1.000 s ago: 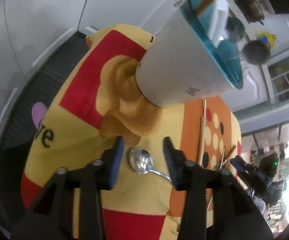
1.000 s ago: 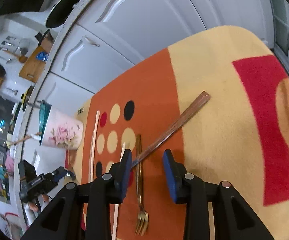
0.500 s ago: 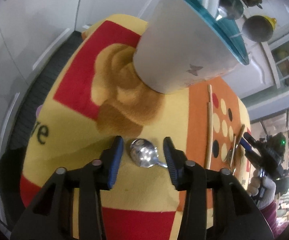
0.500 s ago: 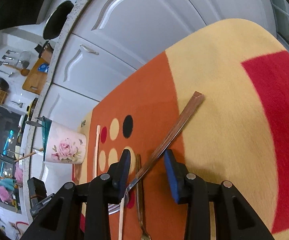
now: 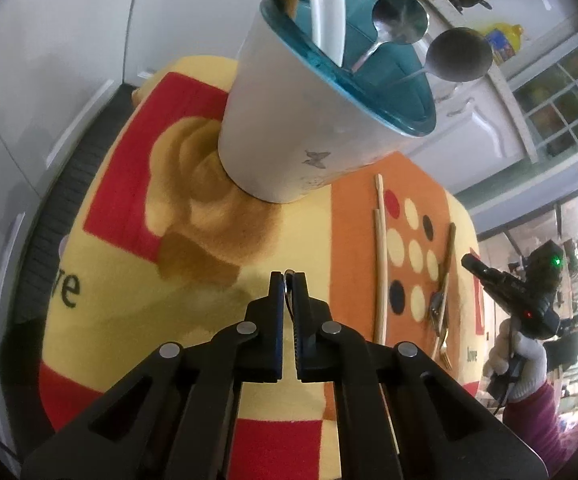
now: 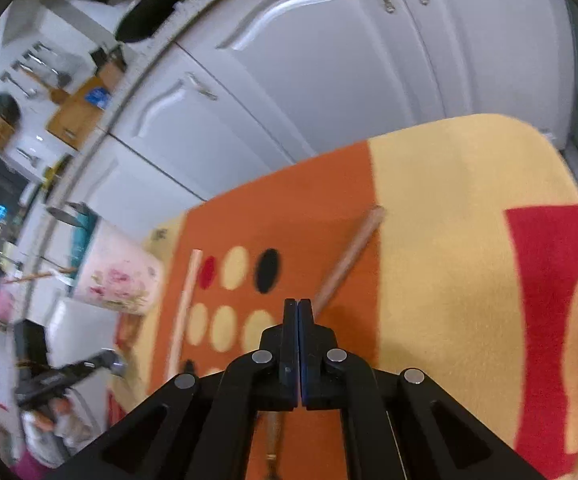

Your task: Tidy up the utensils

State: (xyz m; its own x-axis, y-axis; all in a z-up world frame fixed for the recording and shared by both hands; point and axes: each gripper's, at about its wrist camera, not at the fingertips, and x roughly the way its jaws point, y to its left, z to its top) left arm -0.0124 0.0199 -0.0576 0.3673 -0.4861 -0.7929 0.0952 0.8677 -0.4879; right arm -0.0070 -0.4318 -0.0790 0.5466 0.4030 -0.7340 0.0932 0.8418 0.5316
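- Our left gripper (image 5: pixel 287 280) had its fingers pinched on a spoon (image 5: pixel 287 285), only its rim showing, below the cup (image 5: pixel 321 120).
- Our right gripper (image 6: pixel 297 309) had its fingers closed on a wooden-handled utensil (image 6: pixel 349 258), low over the table (image 6: pixel 449 240).
- The thin edge hold could have let the spoon twist or drop.
- The long handle might have swung and slipped.

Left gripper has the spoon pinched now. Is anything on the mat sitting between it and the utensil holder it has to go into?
Nothing visible blocks the way. The left gripper is shut on the small metal spoon, and only bare mat lies between it and the utensil holder. Its mouth already holds a white ladle, two spoons and a wooden handle, so room is tight.
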